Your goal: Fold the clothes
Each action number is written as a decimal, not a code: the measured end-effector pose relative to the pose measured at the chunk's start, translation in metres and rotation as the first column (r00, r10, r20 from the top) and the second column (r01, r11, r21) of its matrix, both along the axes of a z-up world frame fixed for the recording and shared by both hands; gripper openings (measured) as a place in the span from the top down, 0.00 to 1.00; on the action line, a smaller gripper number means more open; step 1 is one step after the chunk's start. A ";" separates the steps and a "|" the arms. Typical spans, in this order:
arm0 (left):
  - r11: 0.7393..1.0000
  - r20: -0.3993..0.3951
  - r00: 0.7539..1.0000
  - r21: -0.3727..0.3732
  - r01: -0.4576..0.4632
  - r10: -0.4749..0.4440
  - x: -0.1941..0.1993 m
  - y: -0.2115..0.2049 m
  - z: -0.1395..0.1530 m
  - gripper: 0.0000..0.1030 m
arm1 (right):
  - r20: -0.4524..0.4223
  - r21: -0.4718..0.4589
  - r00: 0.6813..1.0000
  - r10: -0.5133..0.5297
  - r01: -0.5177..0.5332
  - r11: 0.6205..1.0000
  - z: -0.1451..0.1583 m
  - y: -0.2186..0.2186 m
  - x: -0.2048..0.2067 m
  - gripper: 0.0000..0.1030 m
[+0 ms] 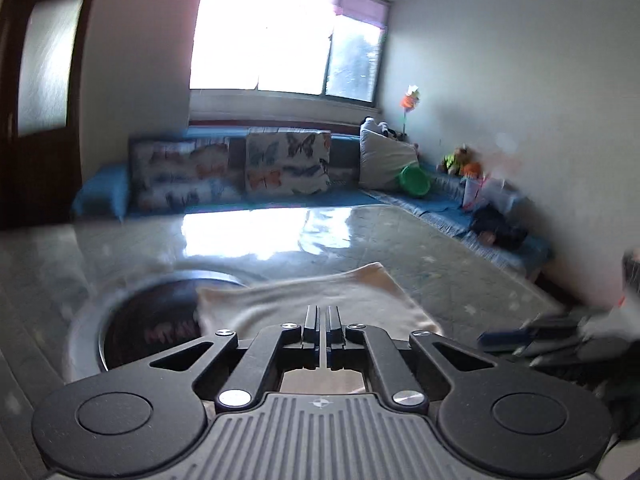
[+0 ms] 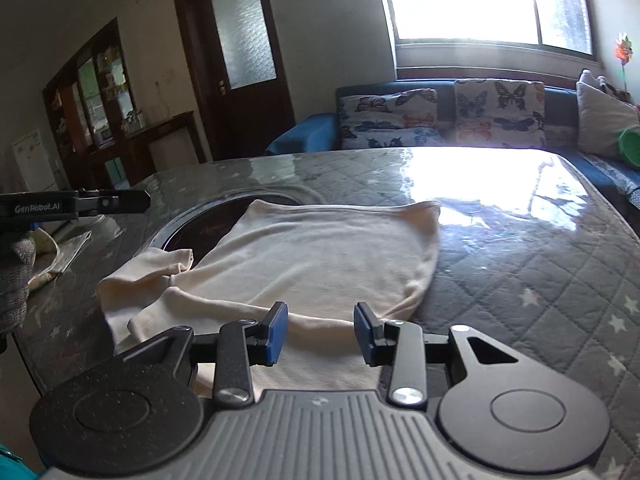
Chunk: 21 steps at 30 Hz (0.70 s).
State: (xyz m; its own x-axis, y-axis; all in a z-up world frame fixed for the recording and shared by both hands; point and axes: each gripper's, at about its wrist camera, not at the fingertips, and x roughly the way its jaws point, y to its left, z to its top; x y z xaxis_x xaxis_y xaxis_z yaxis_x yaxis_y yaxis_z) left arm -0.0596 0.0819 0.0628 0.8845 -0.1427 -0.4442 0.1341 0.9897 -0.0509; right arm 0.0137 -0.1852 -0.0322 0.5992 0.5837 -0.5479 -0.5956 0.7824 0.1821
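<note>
A cream garment (image 2: 320,256) lies partly folded on the quilted grey table (image 2: 520,264), its left part bunched over a round dark inset (image 2: 200,228). My right gripper (image 2: 320,332) is open, its blue pads (image 2: 276,334) just above the garment's near edge. My left gripper (image 1: 323,320) is shut with nothing visible between its fingers, held above the garment (image 1: 320,300). It also shows from the side in the right wrist view (image 2: 120,201), raised at the far left. The right gripper appears blurred in the left wrist view (image 1: 520,338).
A blue sofa (image 2: 440,120) with butterfly cushions stands behind the table under a bright window. A folded patterned cloth (image 2: 60,256) lies at the table's left edge. A dark door (image 2: 240,60) and shelves stand at the back left. Toys (image 1: 460,164) sit on the sofa's right.
</note>
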 end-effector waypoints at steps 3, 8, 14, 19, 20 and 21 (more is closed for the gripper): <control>0.996 -0.042 0.999 0.090 -0.020 0.024 0.002 -0.001 -0.016 0.93 | 0.002 0.000 1.000 0.003 -0.003 1.000 0.001 -0.004 -0.002 0.65; 0.964 -0.103 0.988 0.252 -0.084 0.113 0.004 0.016 -0.051 0.90 | -0.015 -0.002 1.000 0.023 -0.023 1.000 -0.005 0.003 0.001 0.65; 0.927 -0.149 0.974 0.361 -0.104 0.168 0.009 0.034 -0.082 0.81 | -0.023 -0.007 0.998 0.065 -0.065 0.998 -0.008 0.021 0.002 0.65; 0.928 -0.166 0.975 0.364 -0.077 0.146 0.007 0.040 -0.091 0.80 | -0.025 -0.016 0.997 0.074 -0.075 0.997 -0.008 0.027 0.001 0.65; 0.929 -0.165 0.976 0.364 -0.072 0.141 0.006 0.040 -0.092 0.80 | -0.027 -0.018 0.997 0.074 -0.074 0.997 -0.008 0.028 0.001 0.65; 0.929 -0.164 0.977 0.364 -0.069 0.137 0.004 0.040 -0.092 0.79 | -0.027 -0.019 0.997 0.073 -0.074 0.997 -0.008 0.028 0.001 0.65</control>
State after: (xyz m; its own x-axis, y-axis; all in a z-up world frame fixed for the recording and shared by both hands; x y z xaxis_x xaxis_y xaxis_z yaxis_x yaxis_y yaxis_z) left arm -0.0552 0.1219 -0.0287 0.7840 0.1418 -0.6044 0.0520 0.9552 0.2915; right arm 0.0148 -0.1576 -0.0402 0.5401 0.6144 -0.5752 -0.6468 0.7403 0.1834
